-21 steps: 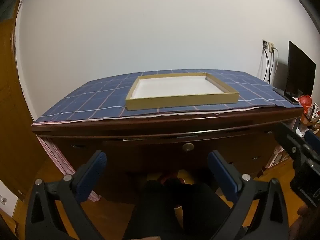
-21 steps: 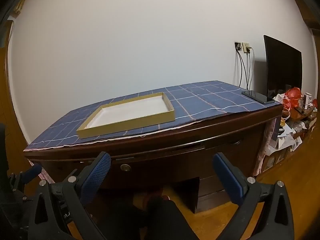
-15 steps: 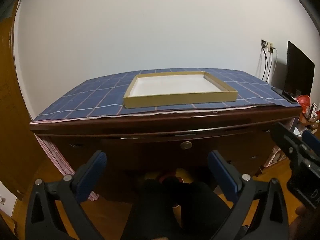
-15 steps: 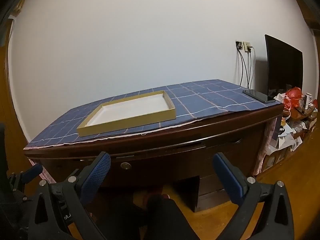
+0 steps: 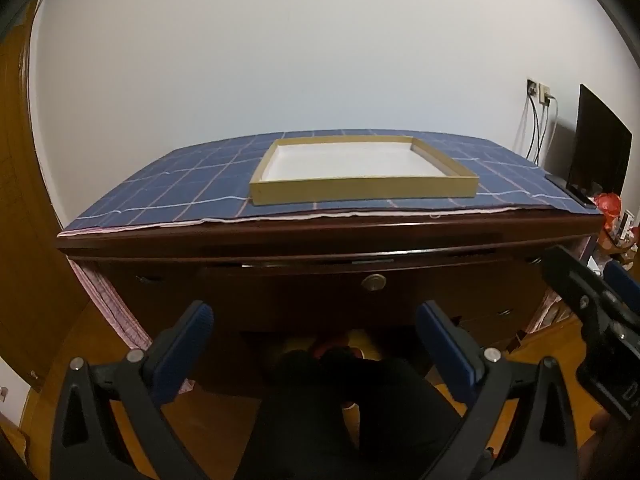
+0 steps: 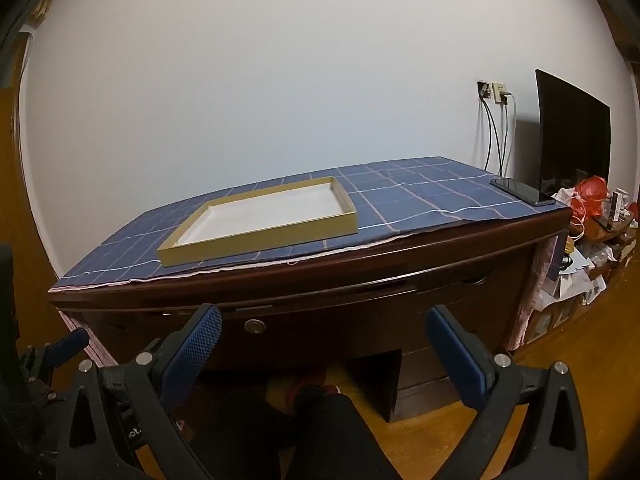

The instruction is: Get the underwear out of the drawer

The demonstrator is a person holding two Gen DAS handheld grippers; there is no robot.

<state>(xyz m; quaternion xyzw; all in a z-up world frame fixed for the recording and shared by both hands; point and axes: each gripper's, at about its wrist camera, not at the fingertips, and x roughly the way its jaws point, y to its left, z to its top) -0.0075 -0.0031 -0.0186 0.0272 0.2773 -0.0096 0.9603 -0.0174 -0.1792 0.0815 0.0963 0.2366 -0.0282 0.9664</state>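
Observation:
A dark wooden desk holds a shut drawer [image 5: 304, 292] [image 6: 340, 320] under its front edge, with a round metal knob [image 5: 373, 282] [image 6: 255, 325]. No underwear shows in either view. My left gripper [image 5: 314, 330] hangs open in front of the drawer, a little below and left of the knob, with nothing between its blue pads. My right gripper [image 6: 324, 336] is open too, low before the drawer front and right of the knob. On the desktop lies a shallow tan tray [image 5: 460, 178] [image 6: 256, 240] with a bare white floor.
A blue checked cloth [image 5: 180, 188] [image 6: 420, 196] covers the desktop. A phone [image 6: 522, 192] lies at its right end by a black monitor [image 6: 574, 140]. Cables hang from a wall socket [image 6: 498, 92]. Clutter fills the floor at right [image 6: 588, 240]. A person's dark-clad legs [image 5: 352, 408] sit below.
Both views have shifted slightly: the desk and the drawer knob sit a little higher and further left in the frames than before. Both grippers stay open.

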